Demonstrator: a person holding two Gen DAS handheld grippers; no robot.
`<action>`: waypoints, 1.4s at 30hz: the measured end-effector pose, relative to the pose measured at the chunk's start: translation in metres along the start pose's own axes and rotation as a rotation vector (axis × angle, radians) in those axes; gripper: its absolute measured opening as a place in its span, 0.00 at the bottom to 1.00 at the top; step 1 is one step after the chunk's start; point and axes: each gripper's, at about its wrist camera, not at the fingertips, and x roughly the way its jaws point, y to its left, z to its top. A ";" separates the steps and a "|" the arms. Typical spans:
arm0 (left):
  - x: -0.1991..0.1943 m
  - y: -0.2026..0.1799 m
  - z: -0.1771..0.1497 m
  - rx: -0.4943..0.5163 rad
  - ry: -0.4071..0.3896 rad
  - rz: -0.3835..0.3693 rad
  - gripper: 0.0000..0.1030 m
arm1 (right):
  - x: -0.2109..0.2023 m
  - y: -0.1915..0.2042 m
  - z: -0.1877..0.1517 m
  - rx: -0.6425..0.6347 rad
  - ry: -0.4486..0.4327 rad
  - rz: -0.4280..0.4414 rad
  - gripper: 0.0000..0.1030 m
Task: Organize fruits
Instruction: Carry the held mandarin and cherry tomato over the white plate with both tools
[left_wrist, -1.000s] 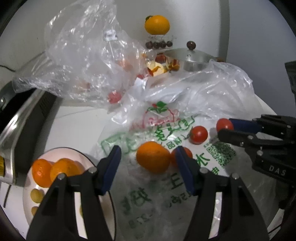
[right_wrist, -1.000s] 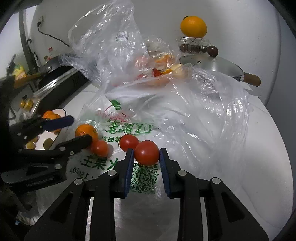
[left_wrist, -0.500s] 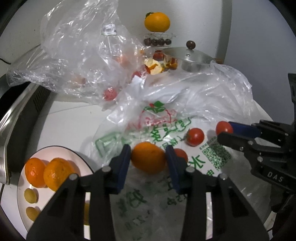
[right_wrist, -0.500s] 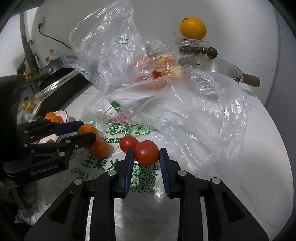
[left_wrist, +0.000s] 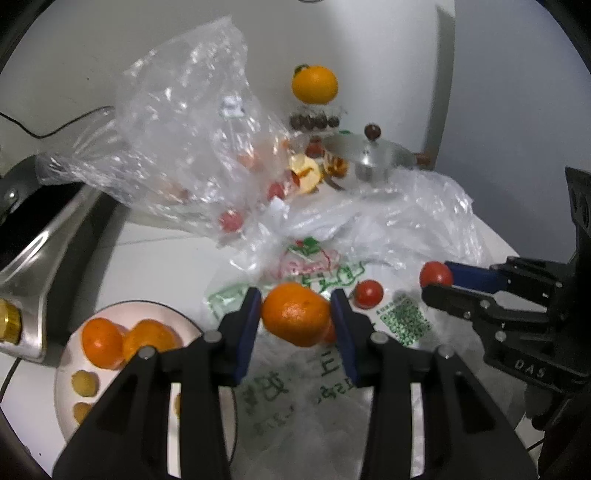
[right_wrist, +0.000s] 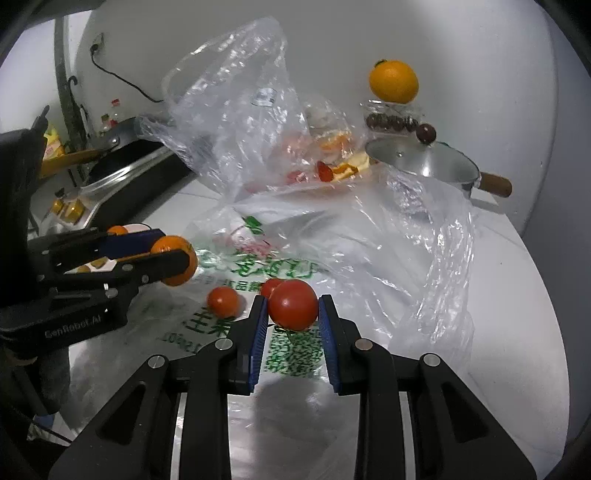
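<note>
Your left wrist camera sat just behind its own fingers, tilted down over the printed bag (left_wrist: 325, 373) toward the back wall, the plate (left_wrist: 62, 373) at its lower left; your right wrist camera looked the same way from further right — close over the same bag (right_wrist: 258, 266); both views shared the pot (left_wrist: 373, 158) and the far orange (right_wrist: 393, 81), and each caught the other gripper at its edge.

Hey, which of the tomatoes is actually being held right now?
The biggest-looking tomato, clamped in the right gripper. The other two tomatoes lie loose on the printed bag.
</note>
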 end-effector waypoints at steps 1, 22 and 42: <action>-0.004 0.001 0.000 -0.002 -0.011 -0.001 0.39 | -0.004 0.003 0.001 -0.005 -0.010 -0.003 0.29; -0.116 0.002 -0.013 0.000 -0.216 0.002 0.39 | -0.089 0.060 0.018 -0.089 -0.175 -0.040 0.29; -0.191 0.018 -0.044 -0.006 -0.311 0.033 0.39 | -0.135 0.120 0.014 -0.153 -0.256 -0.041 0.29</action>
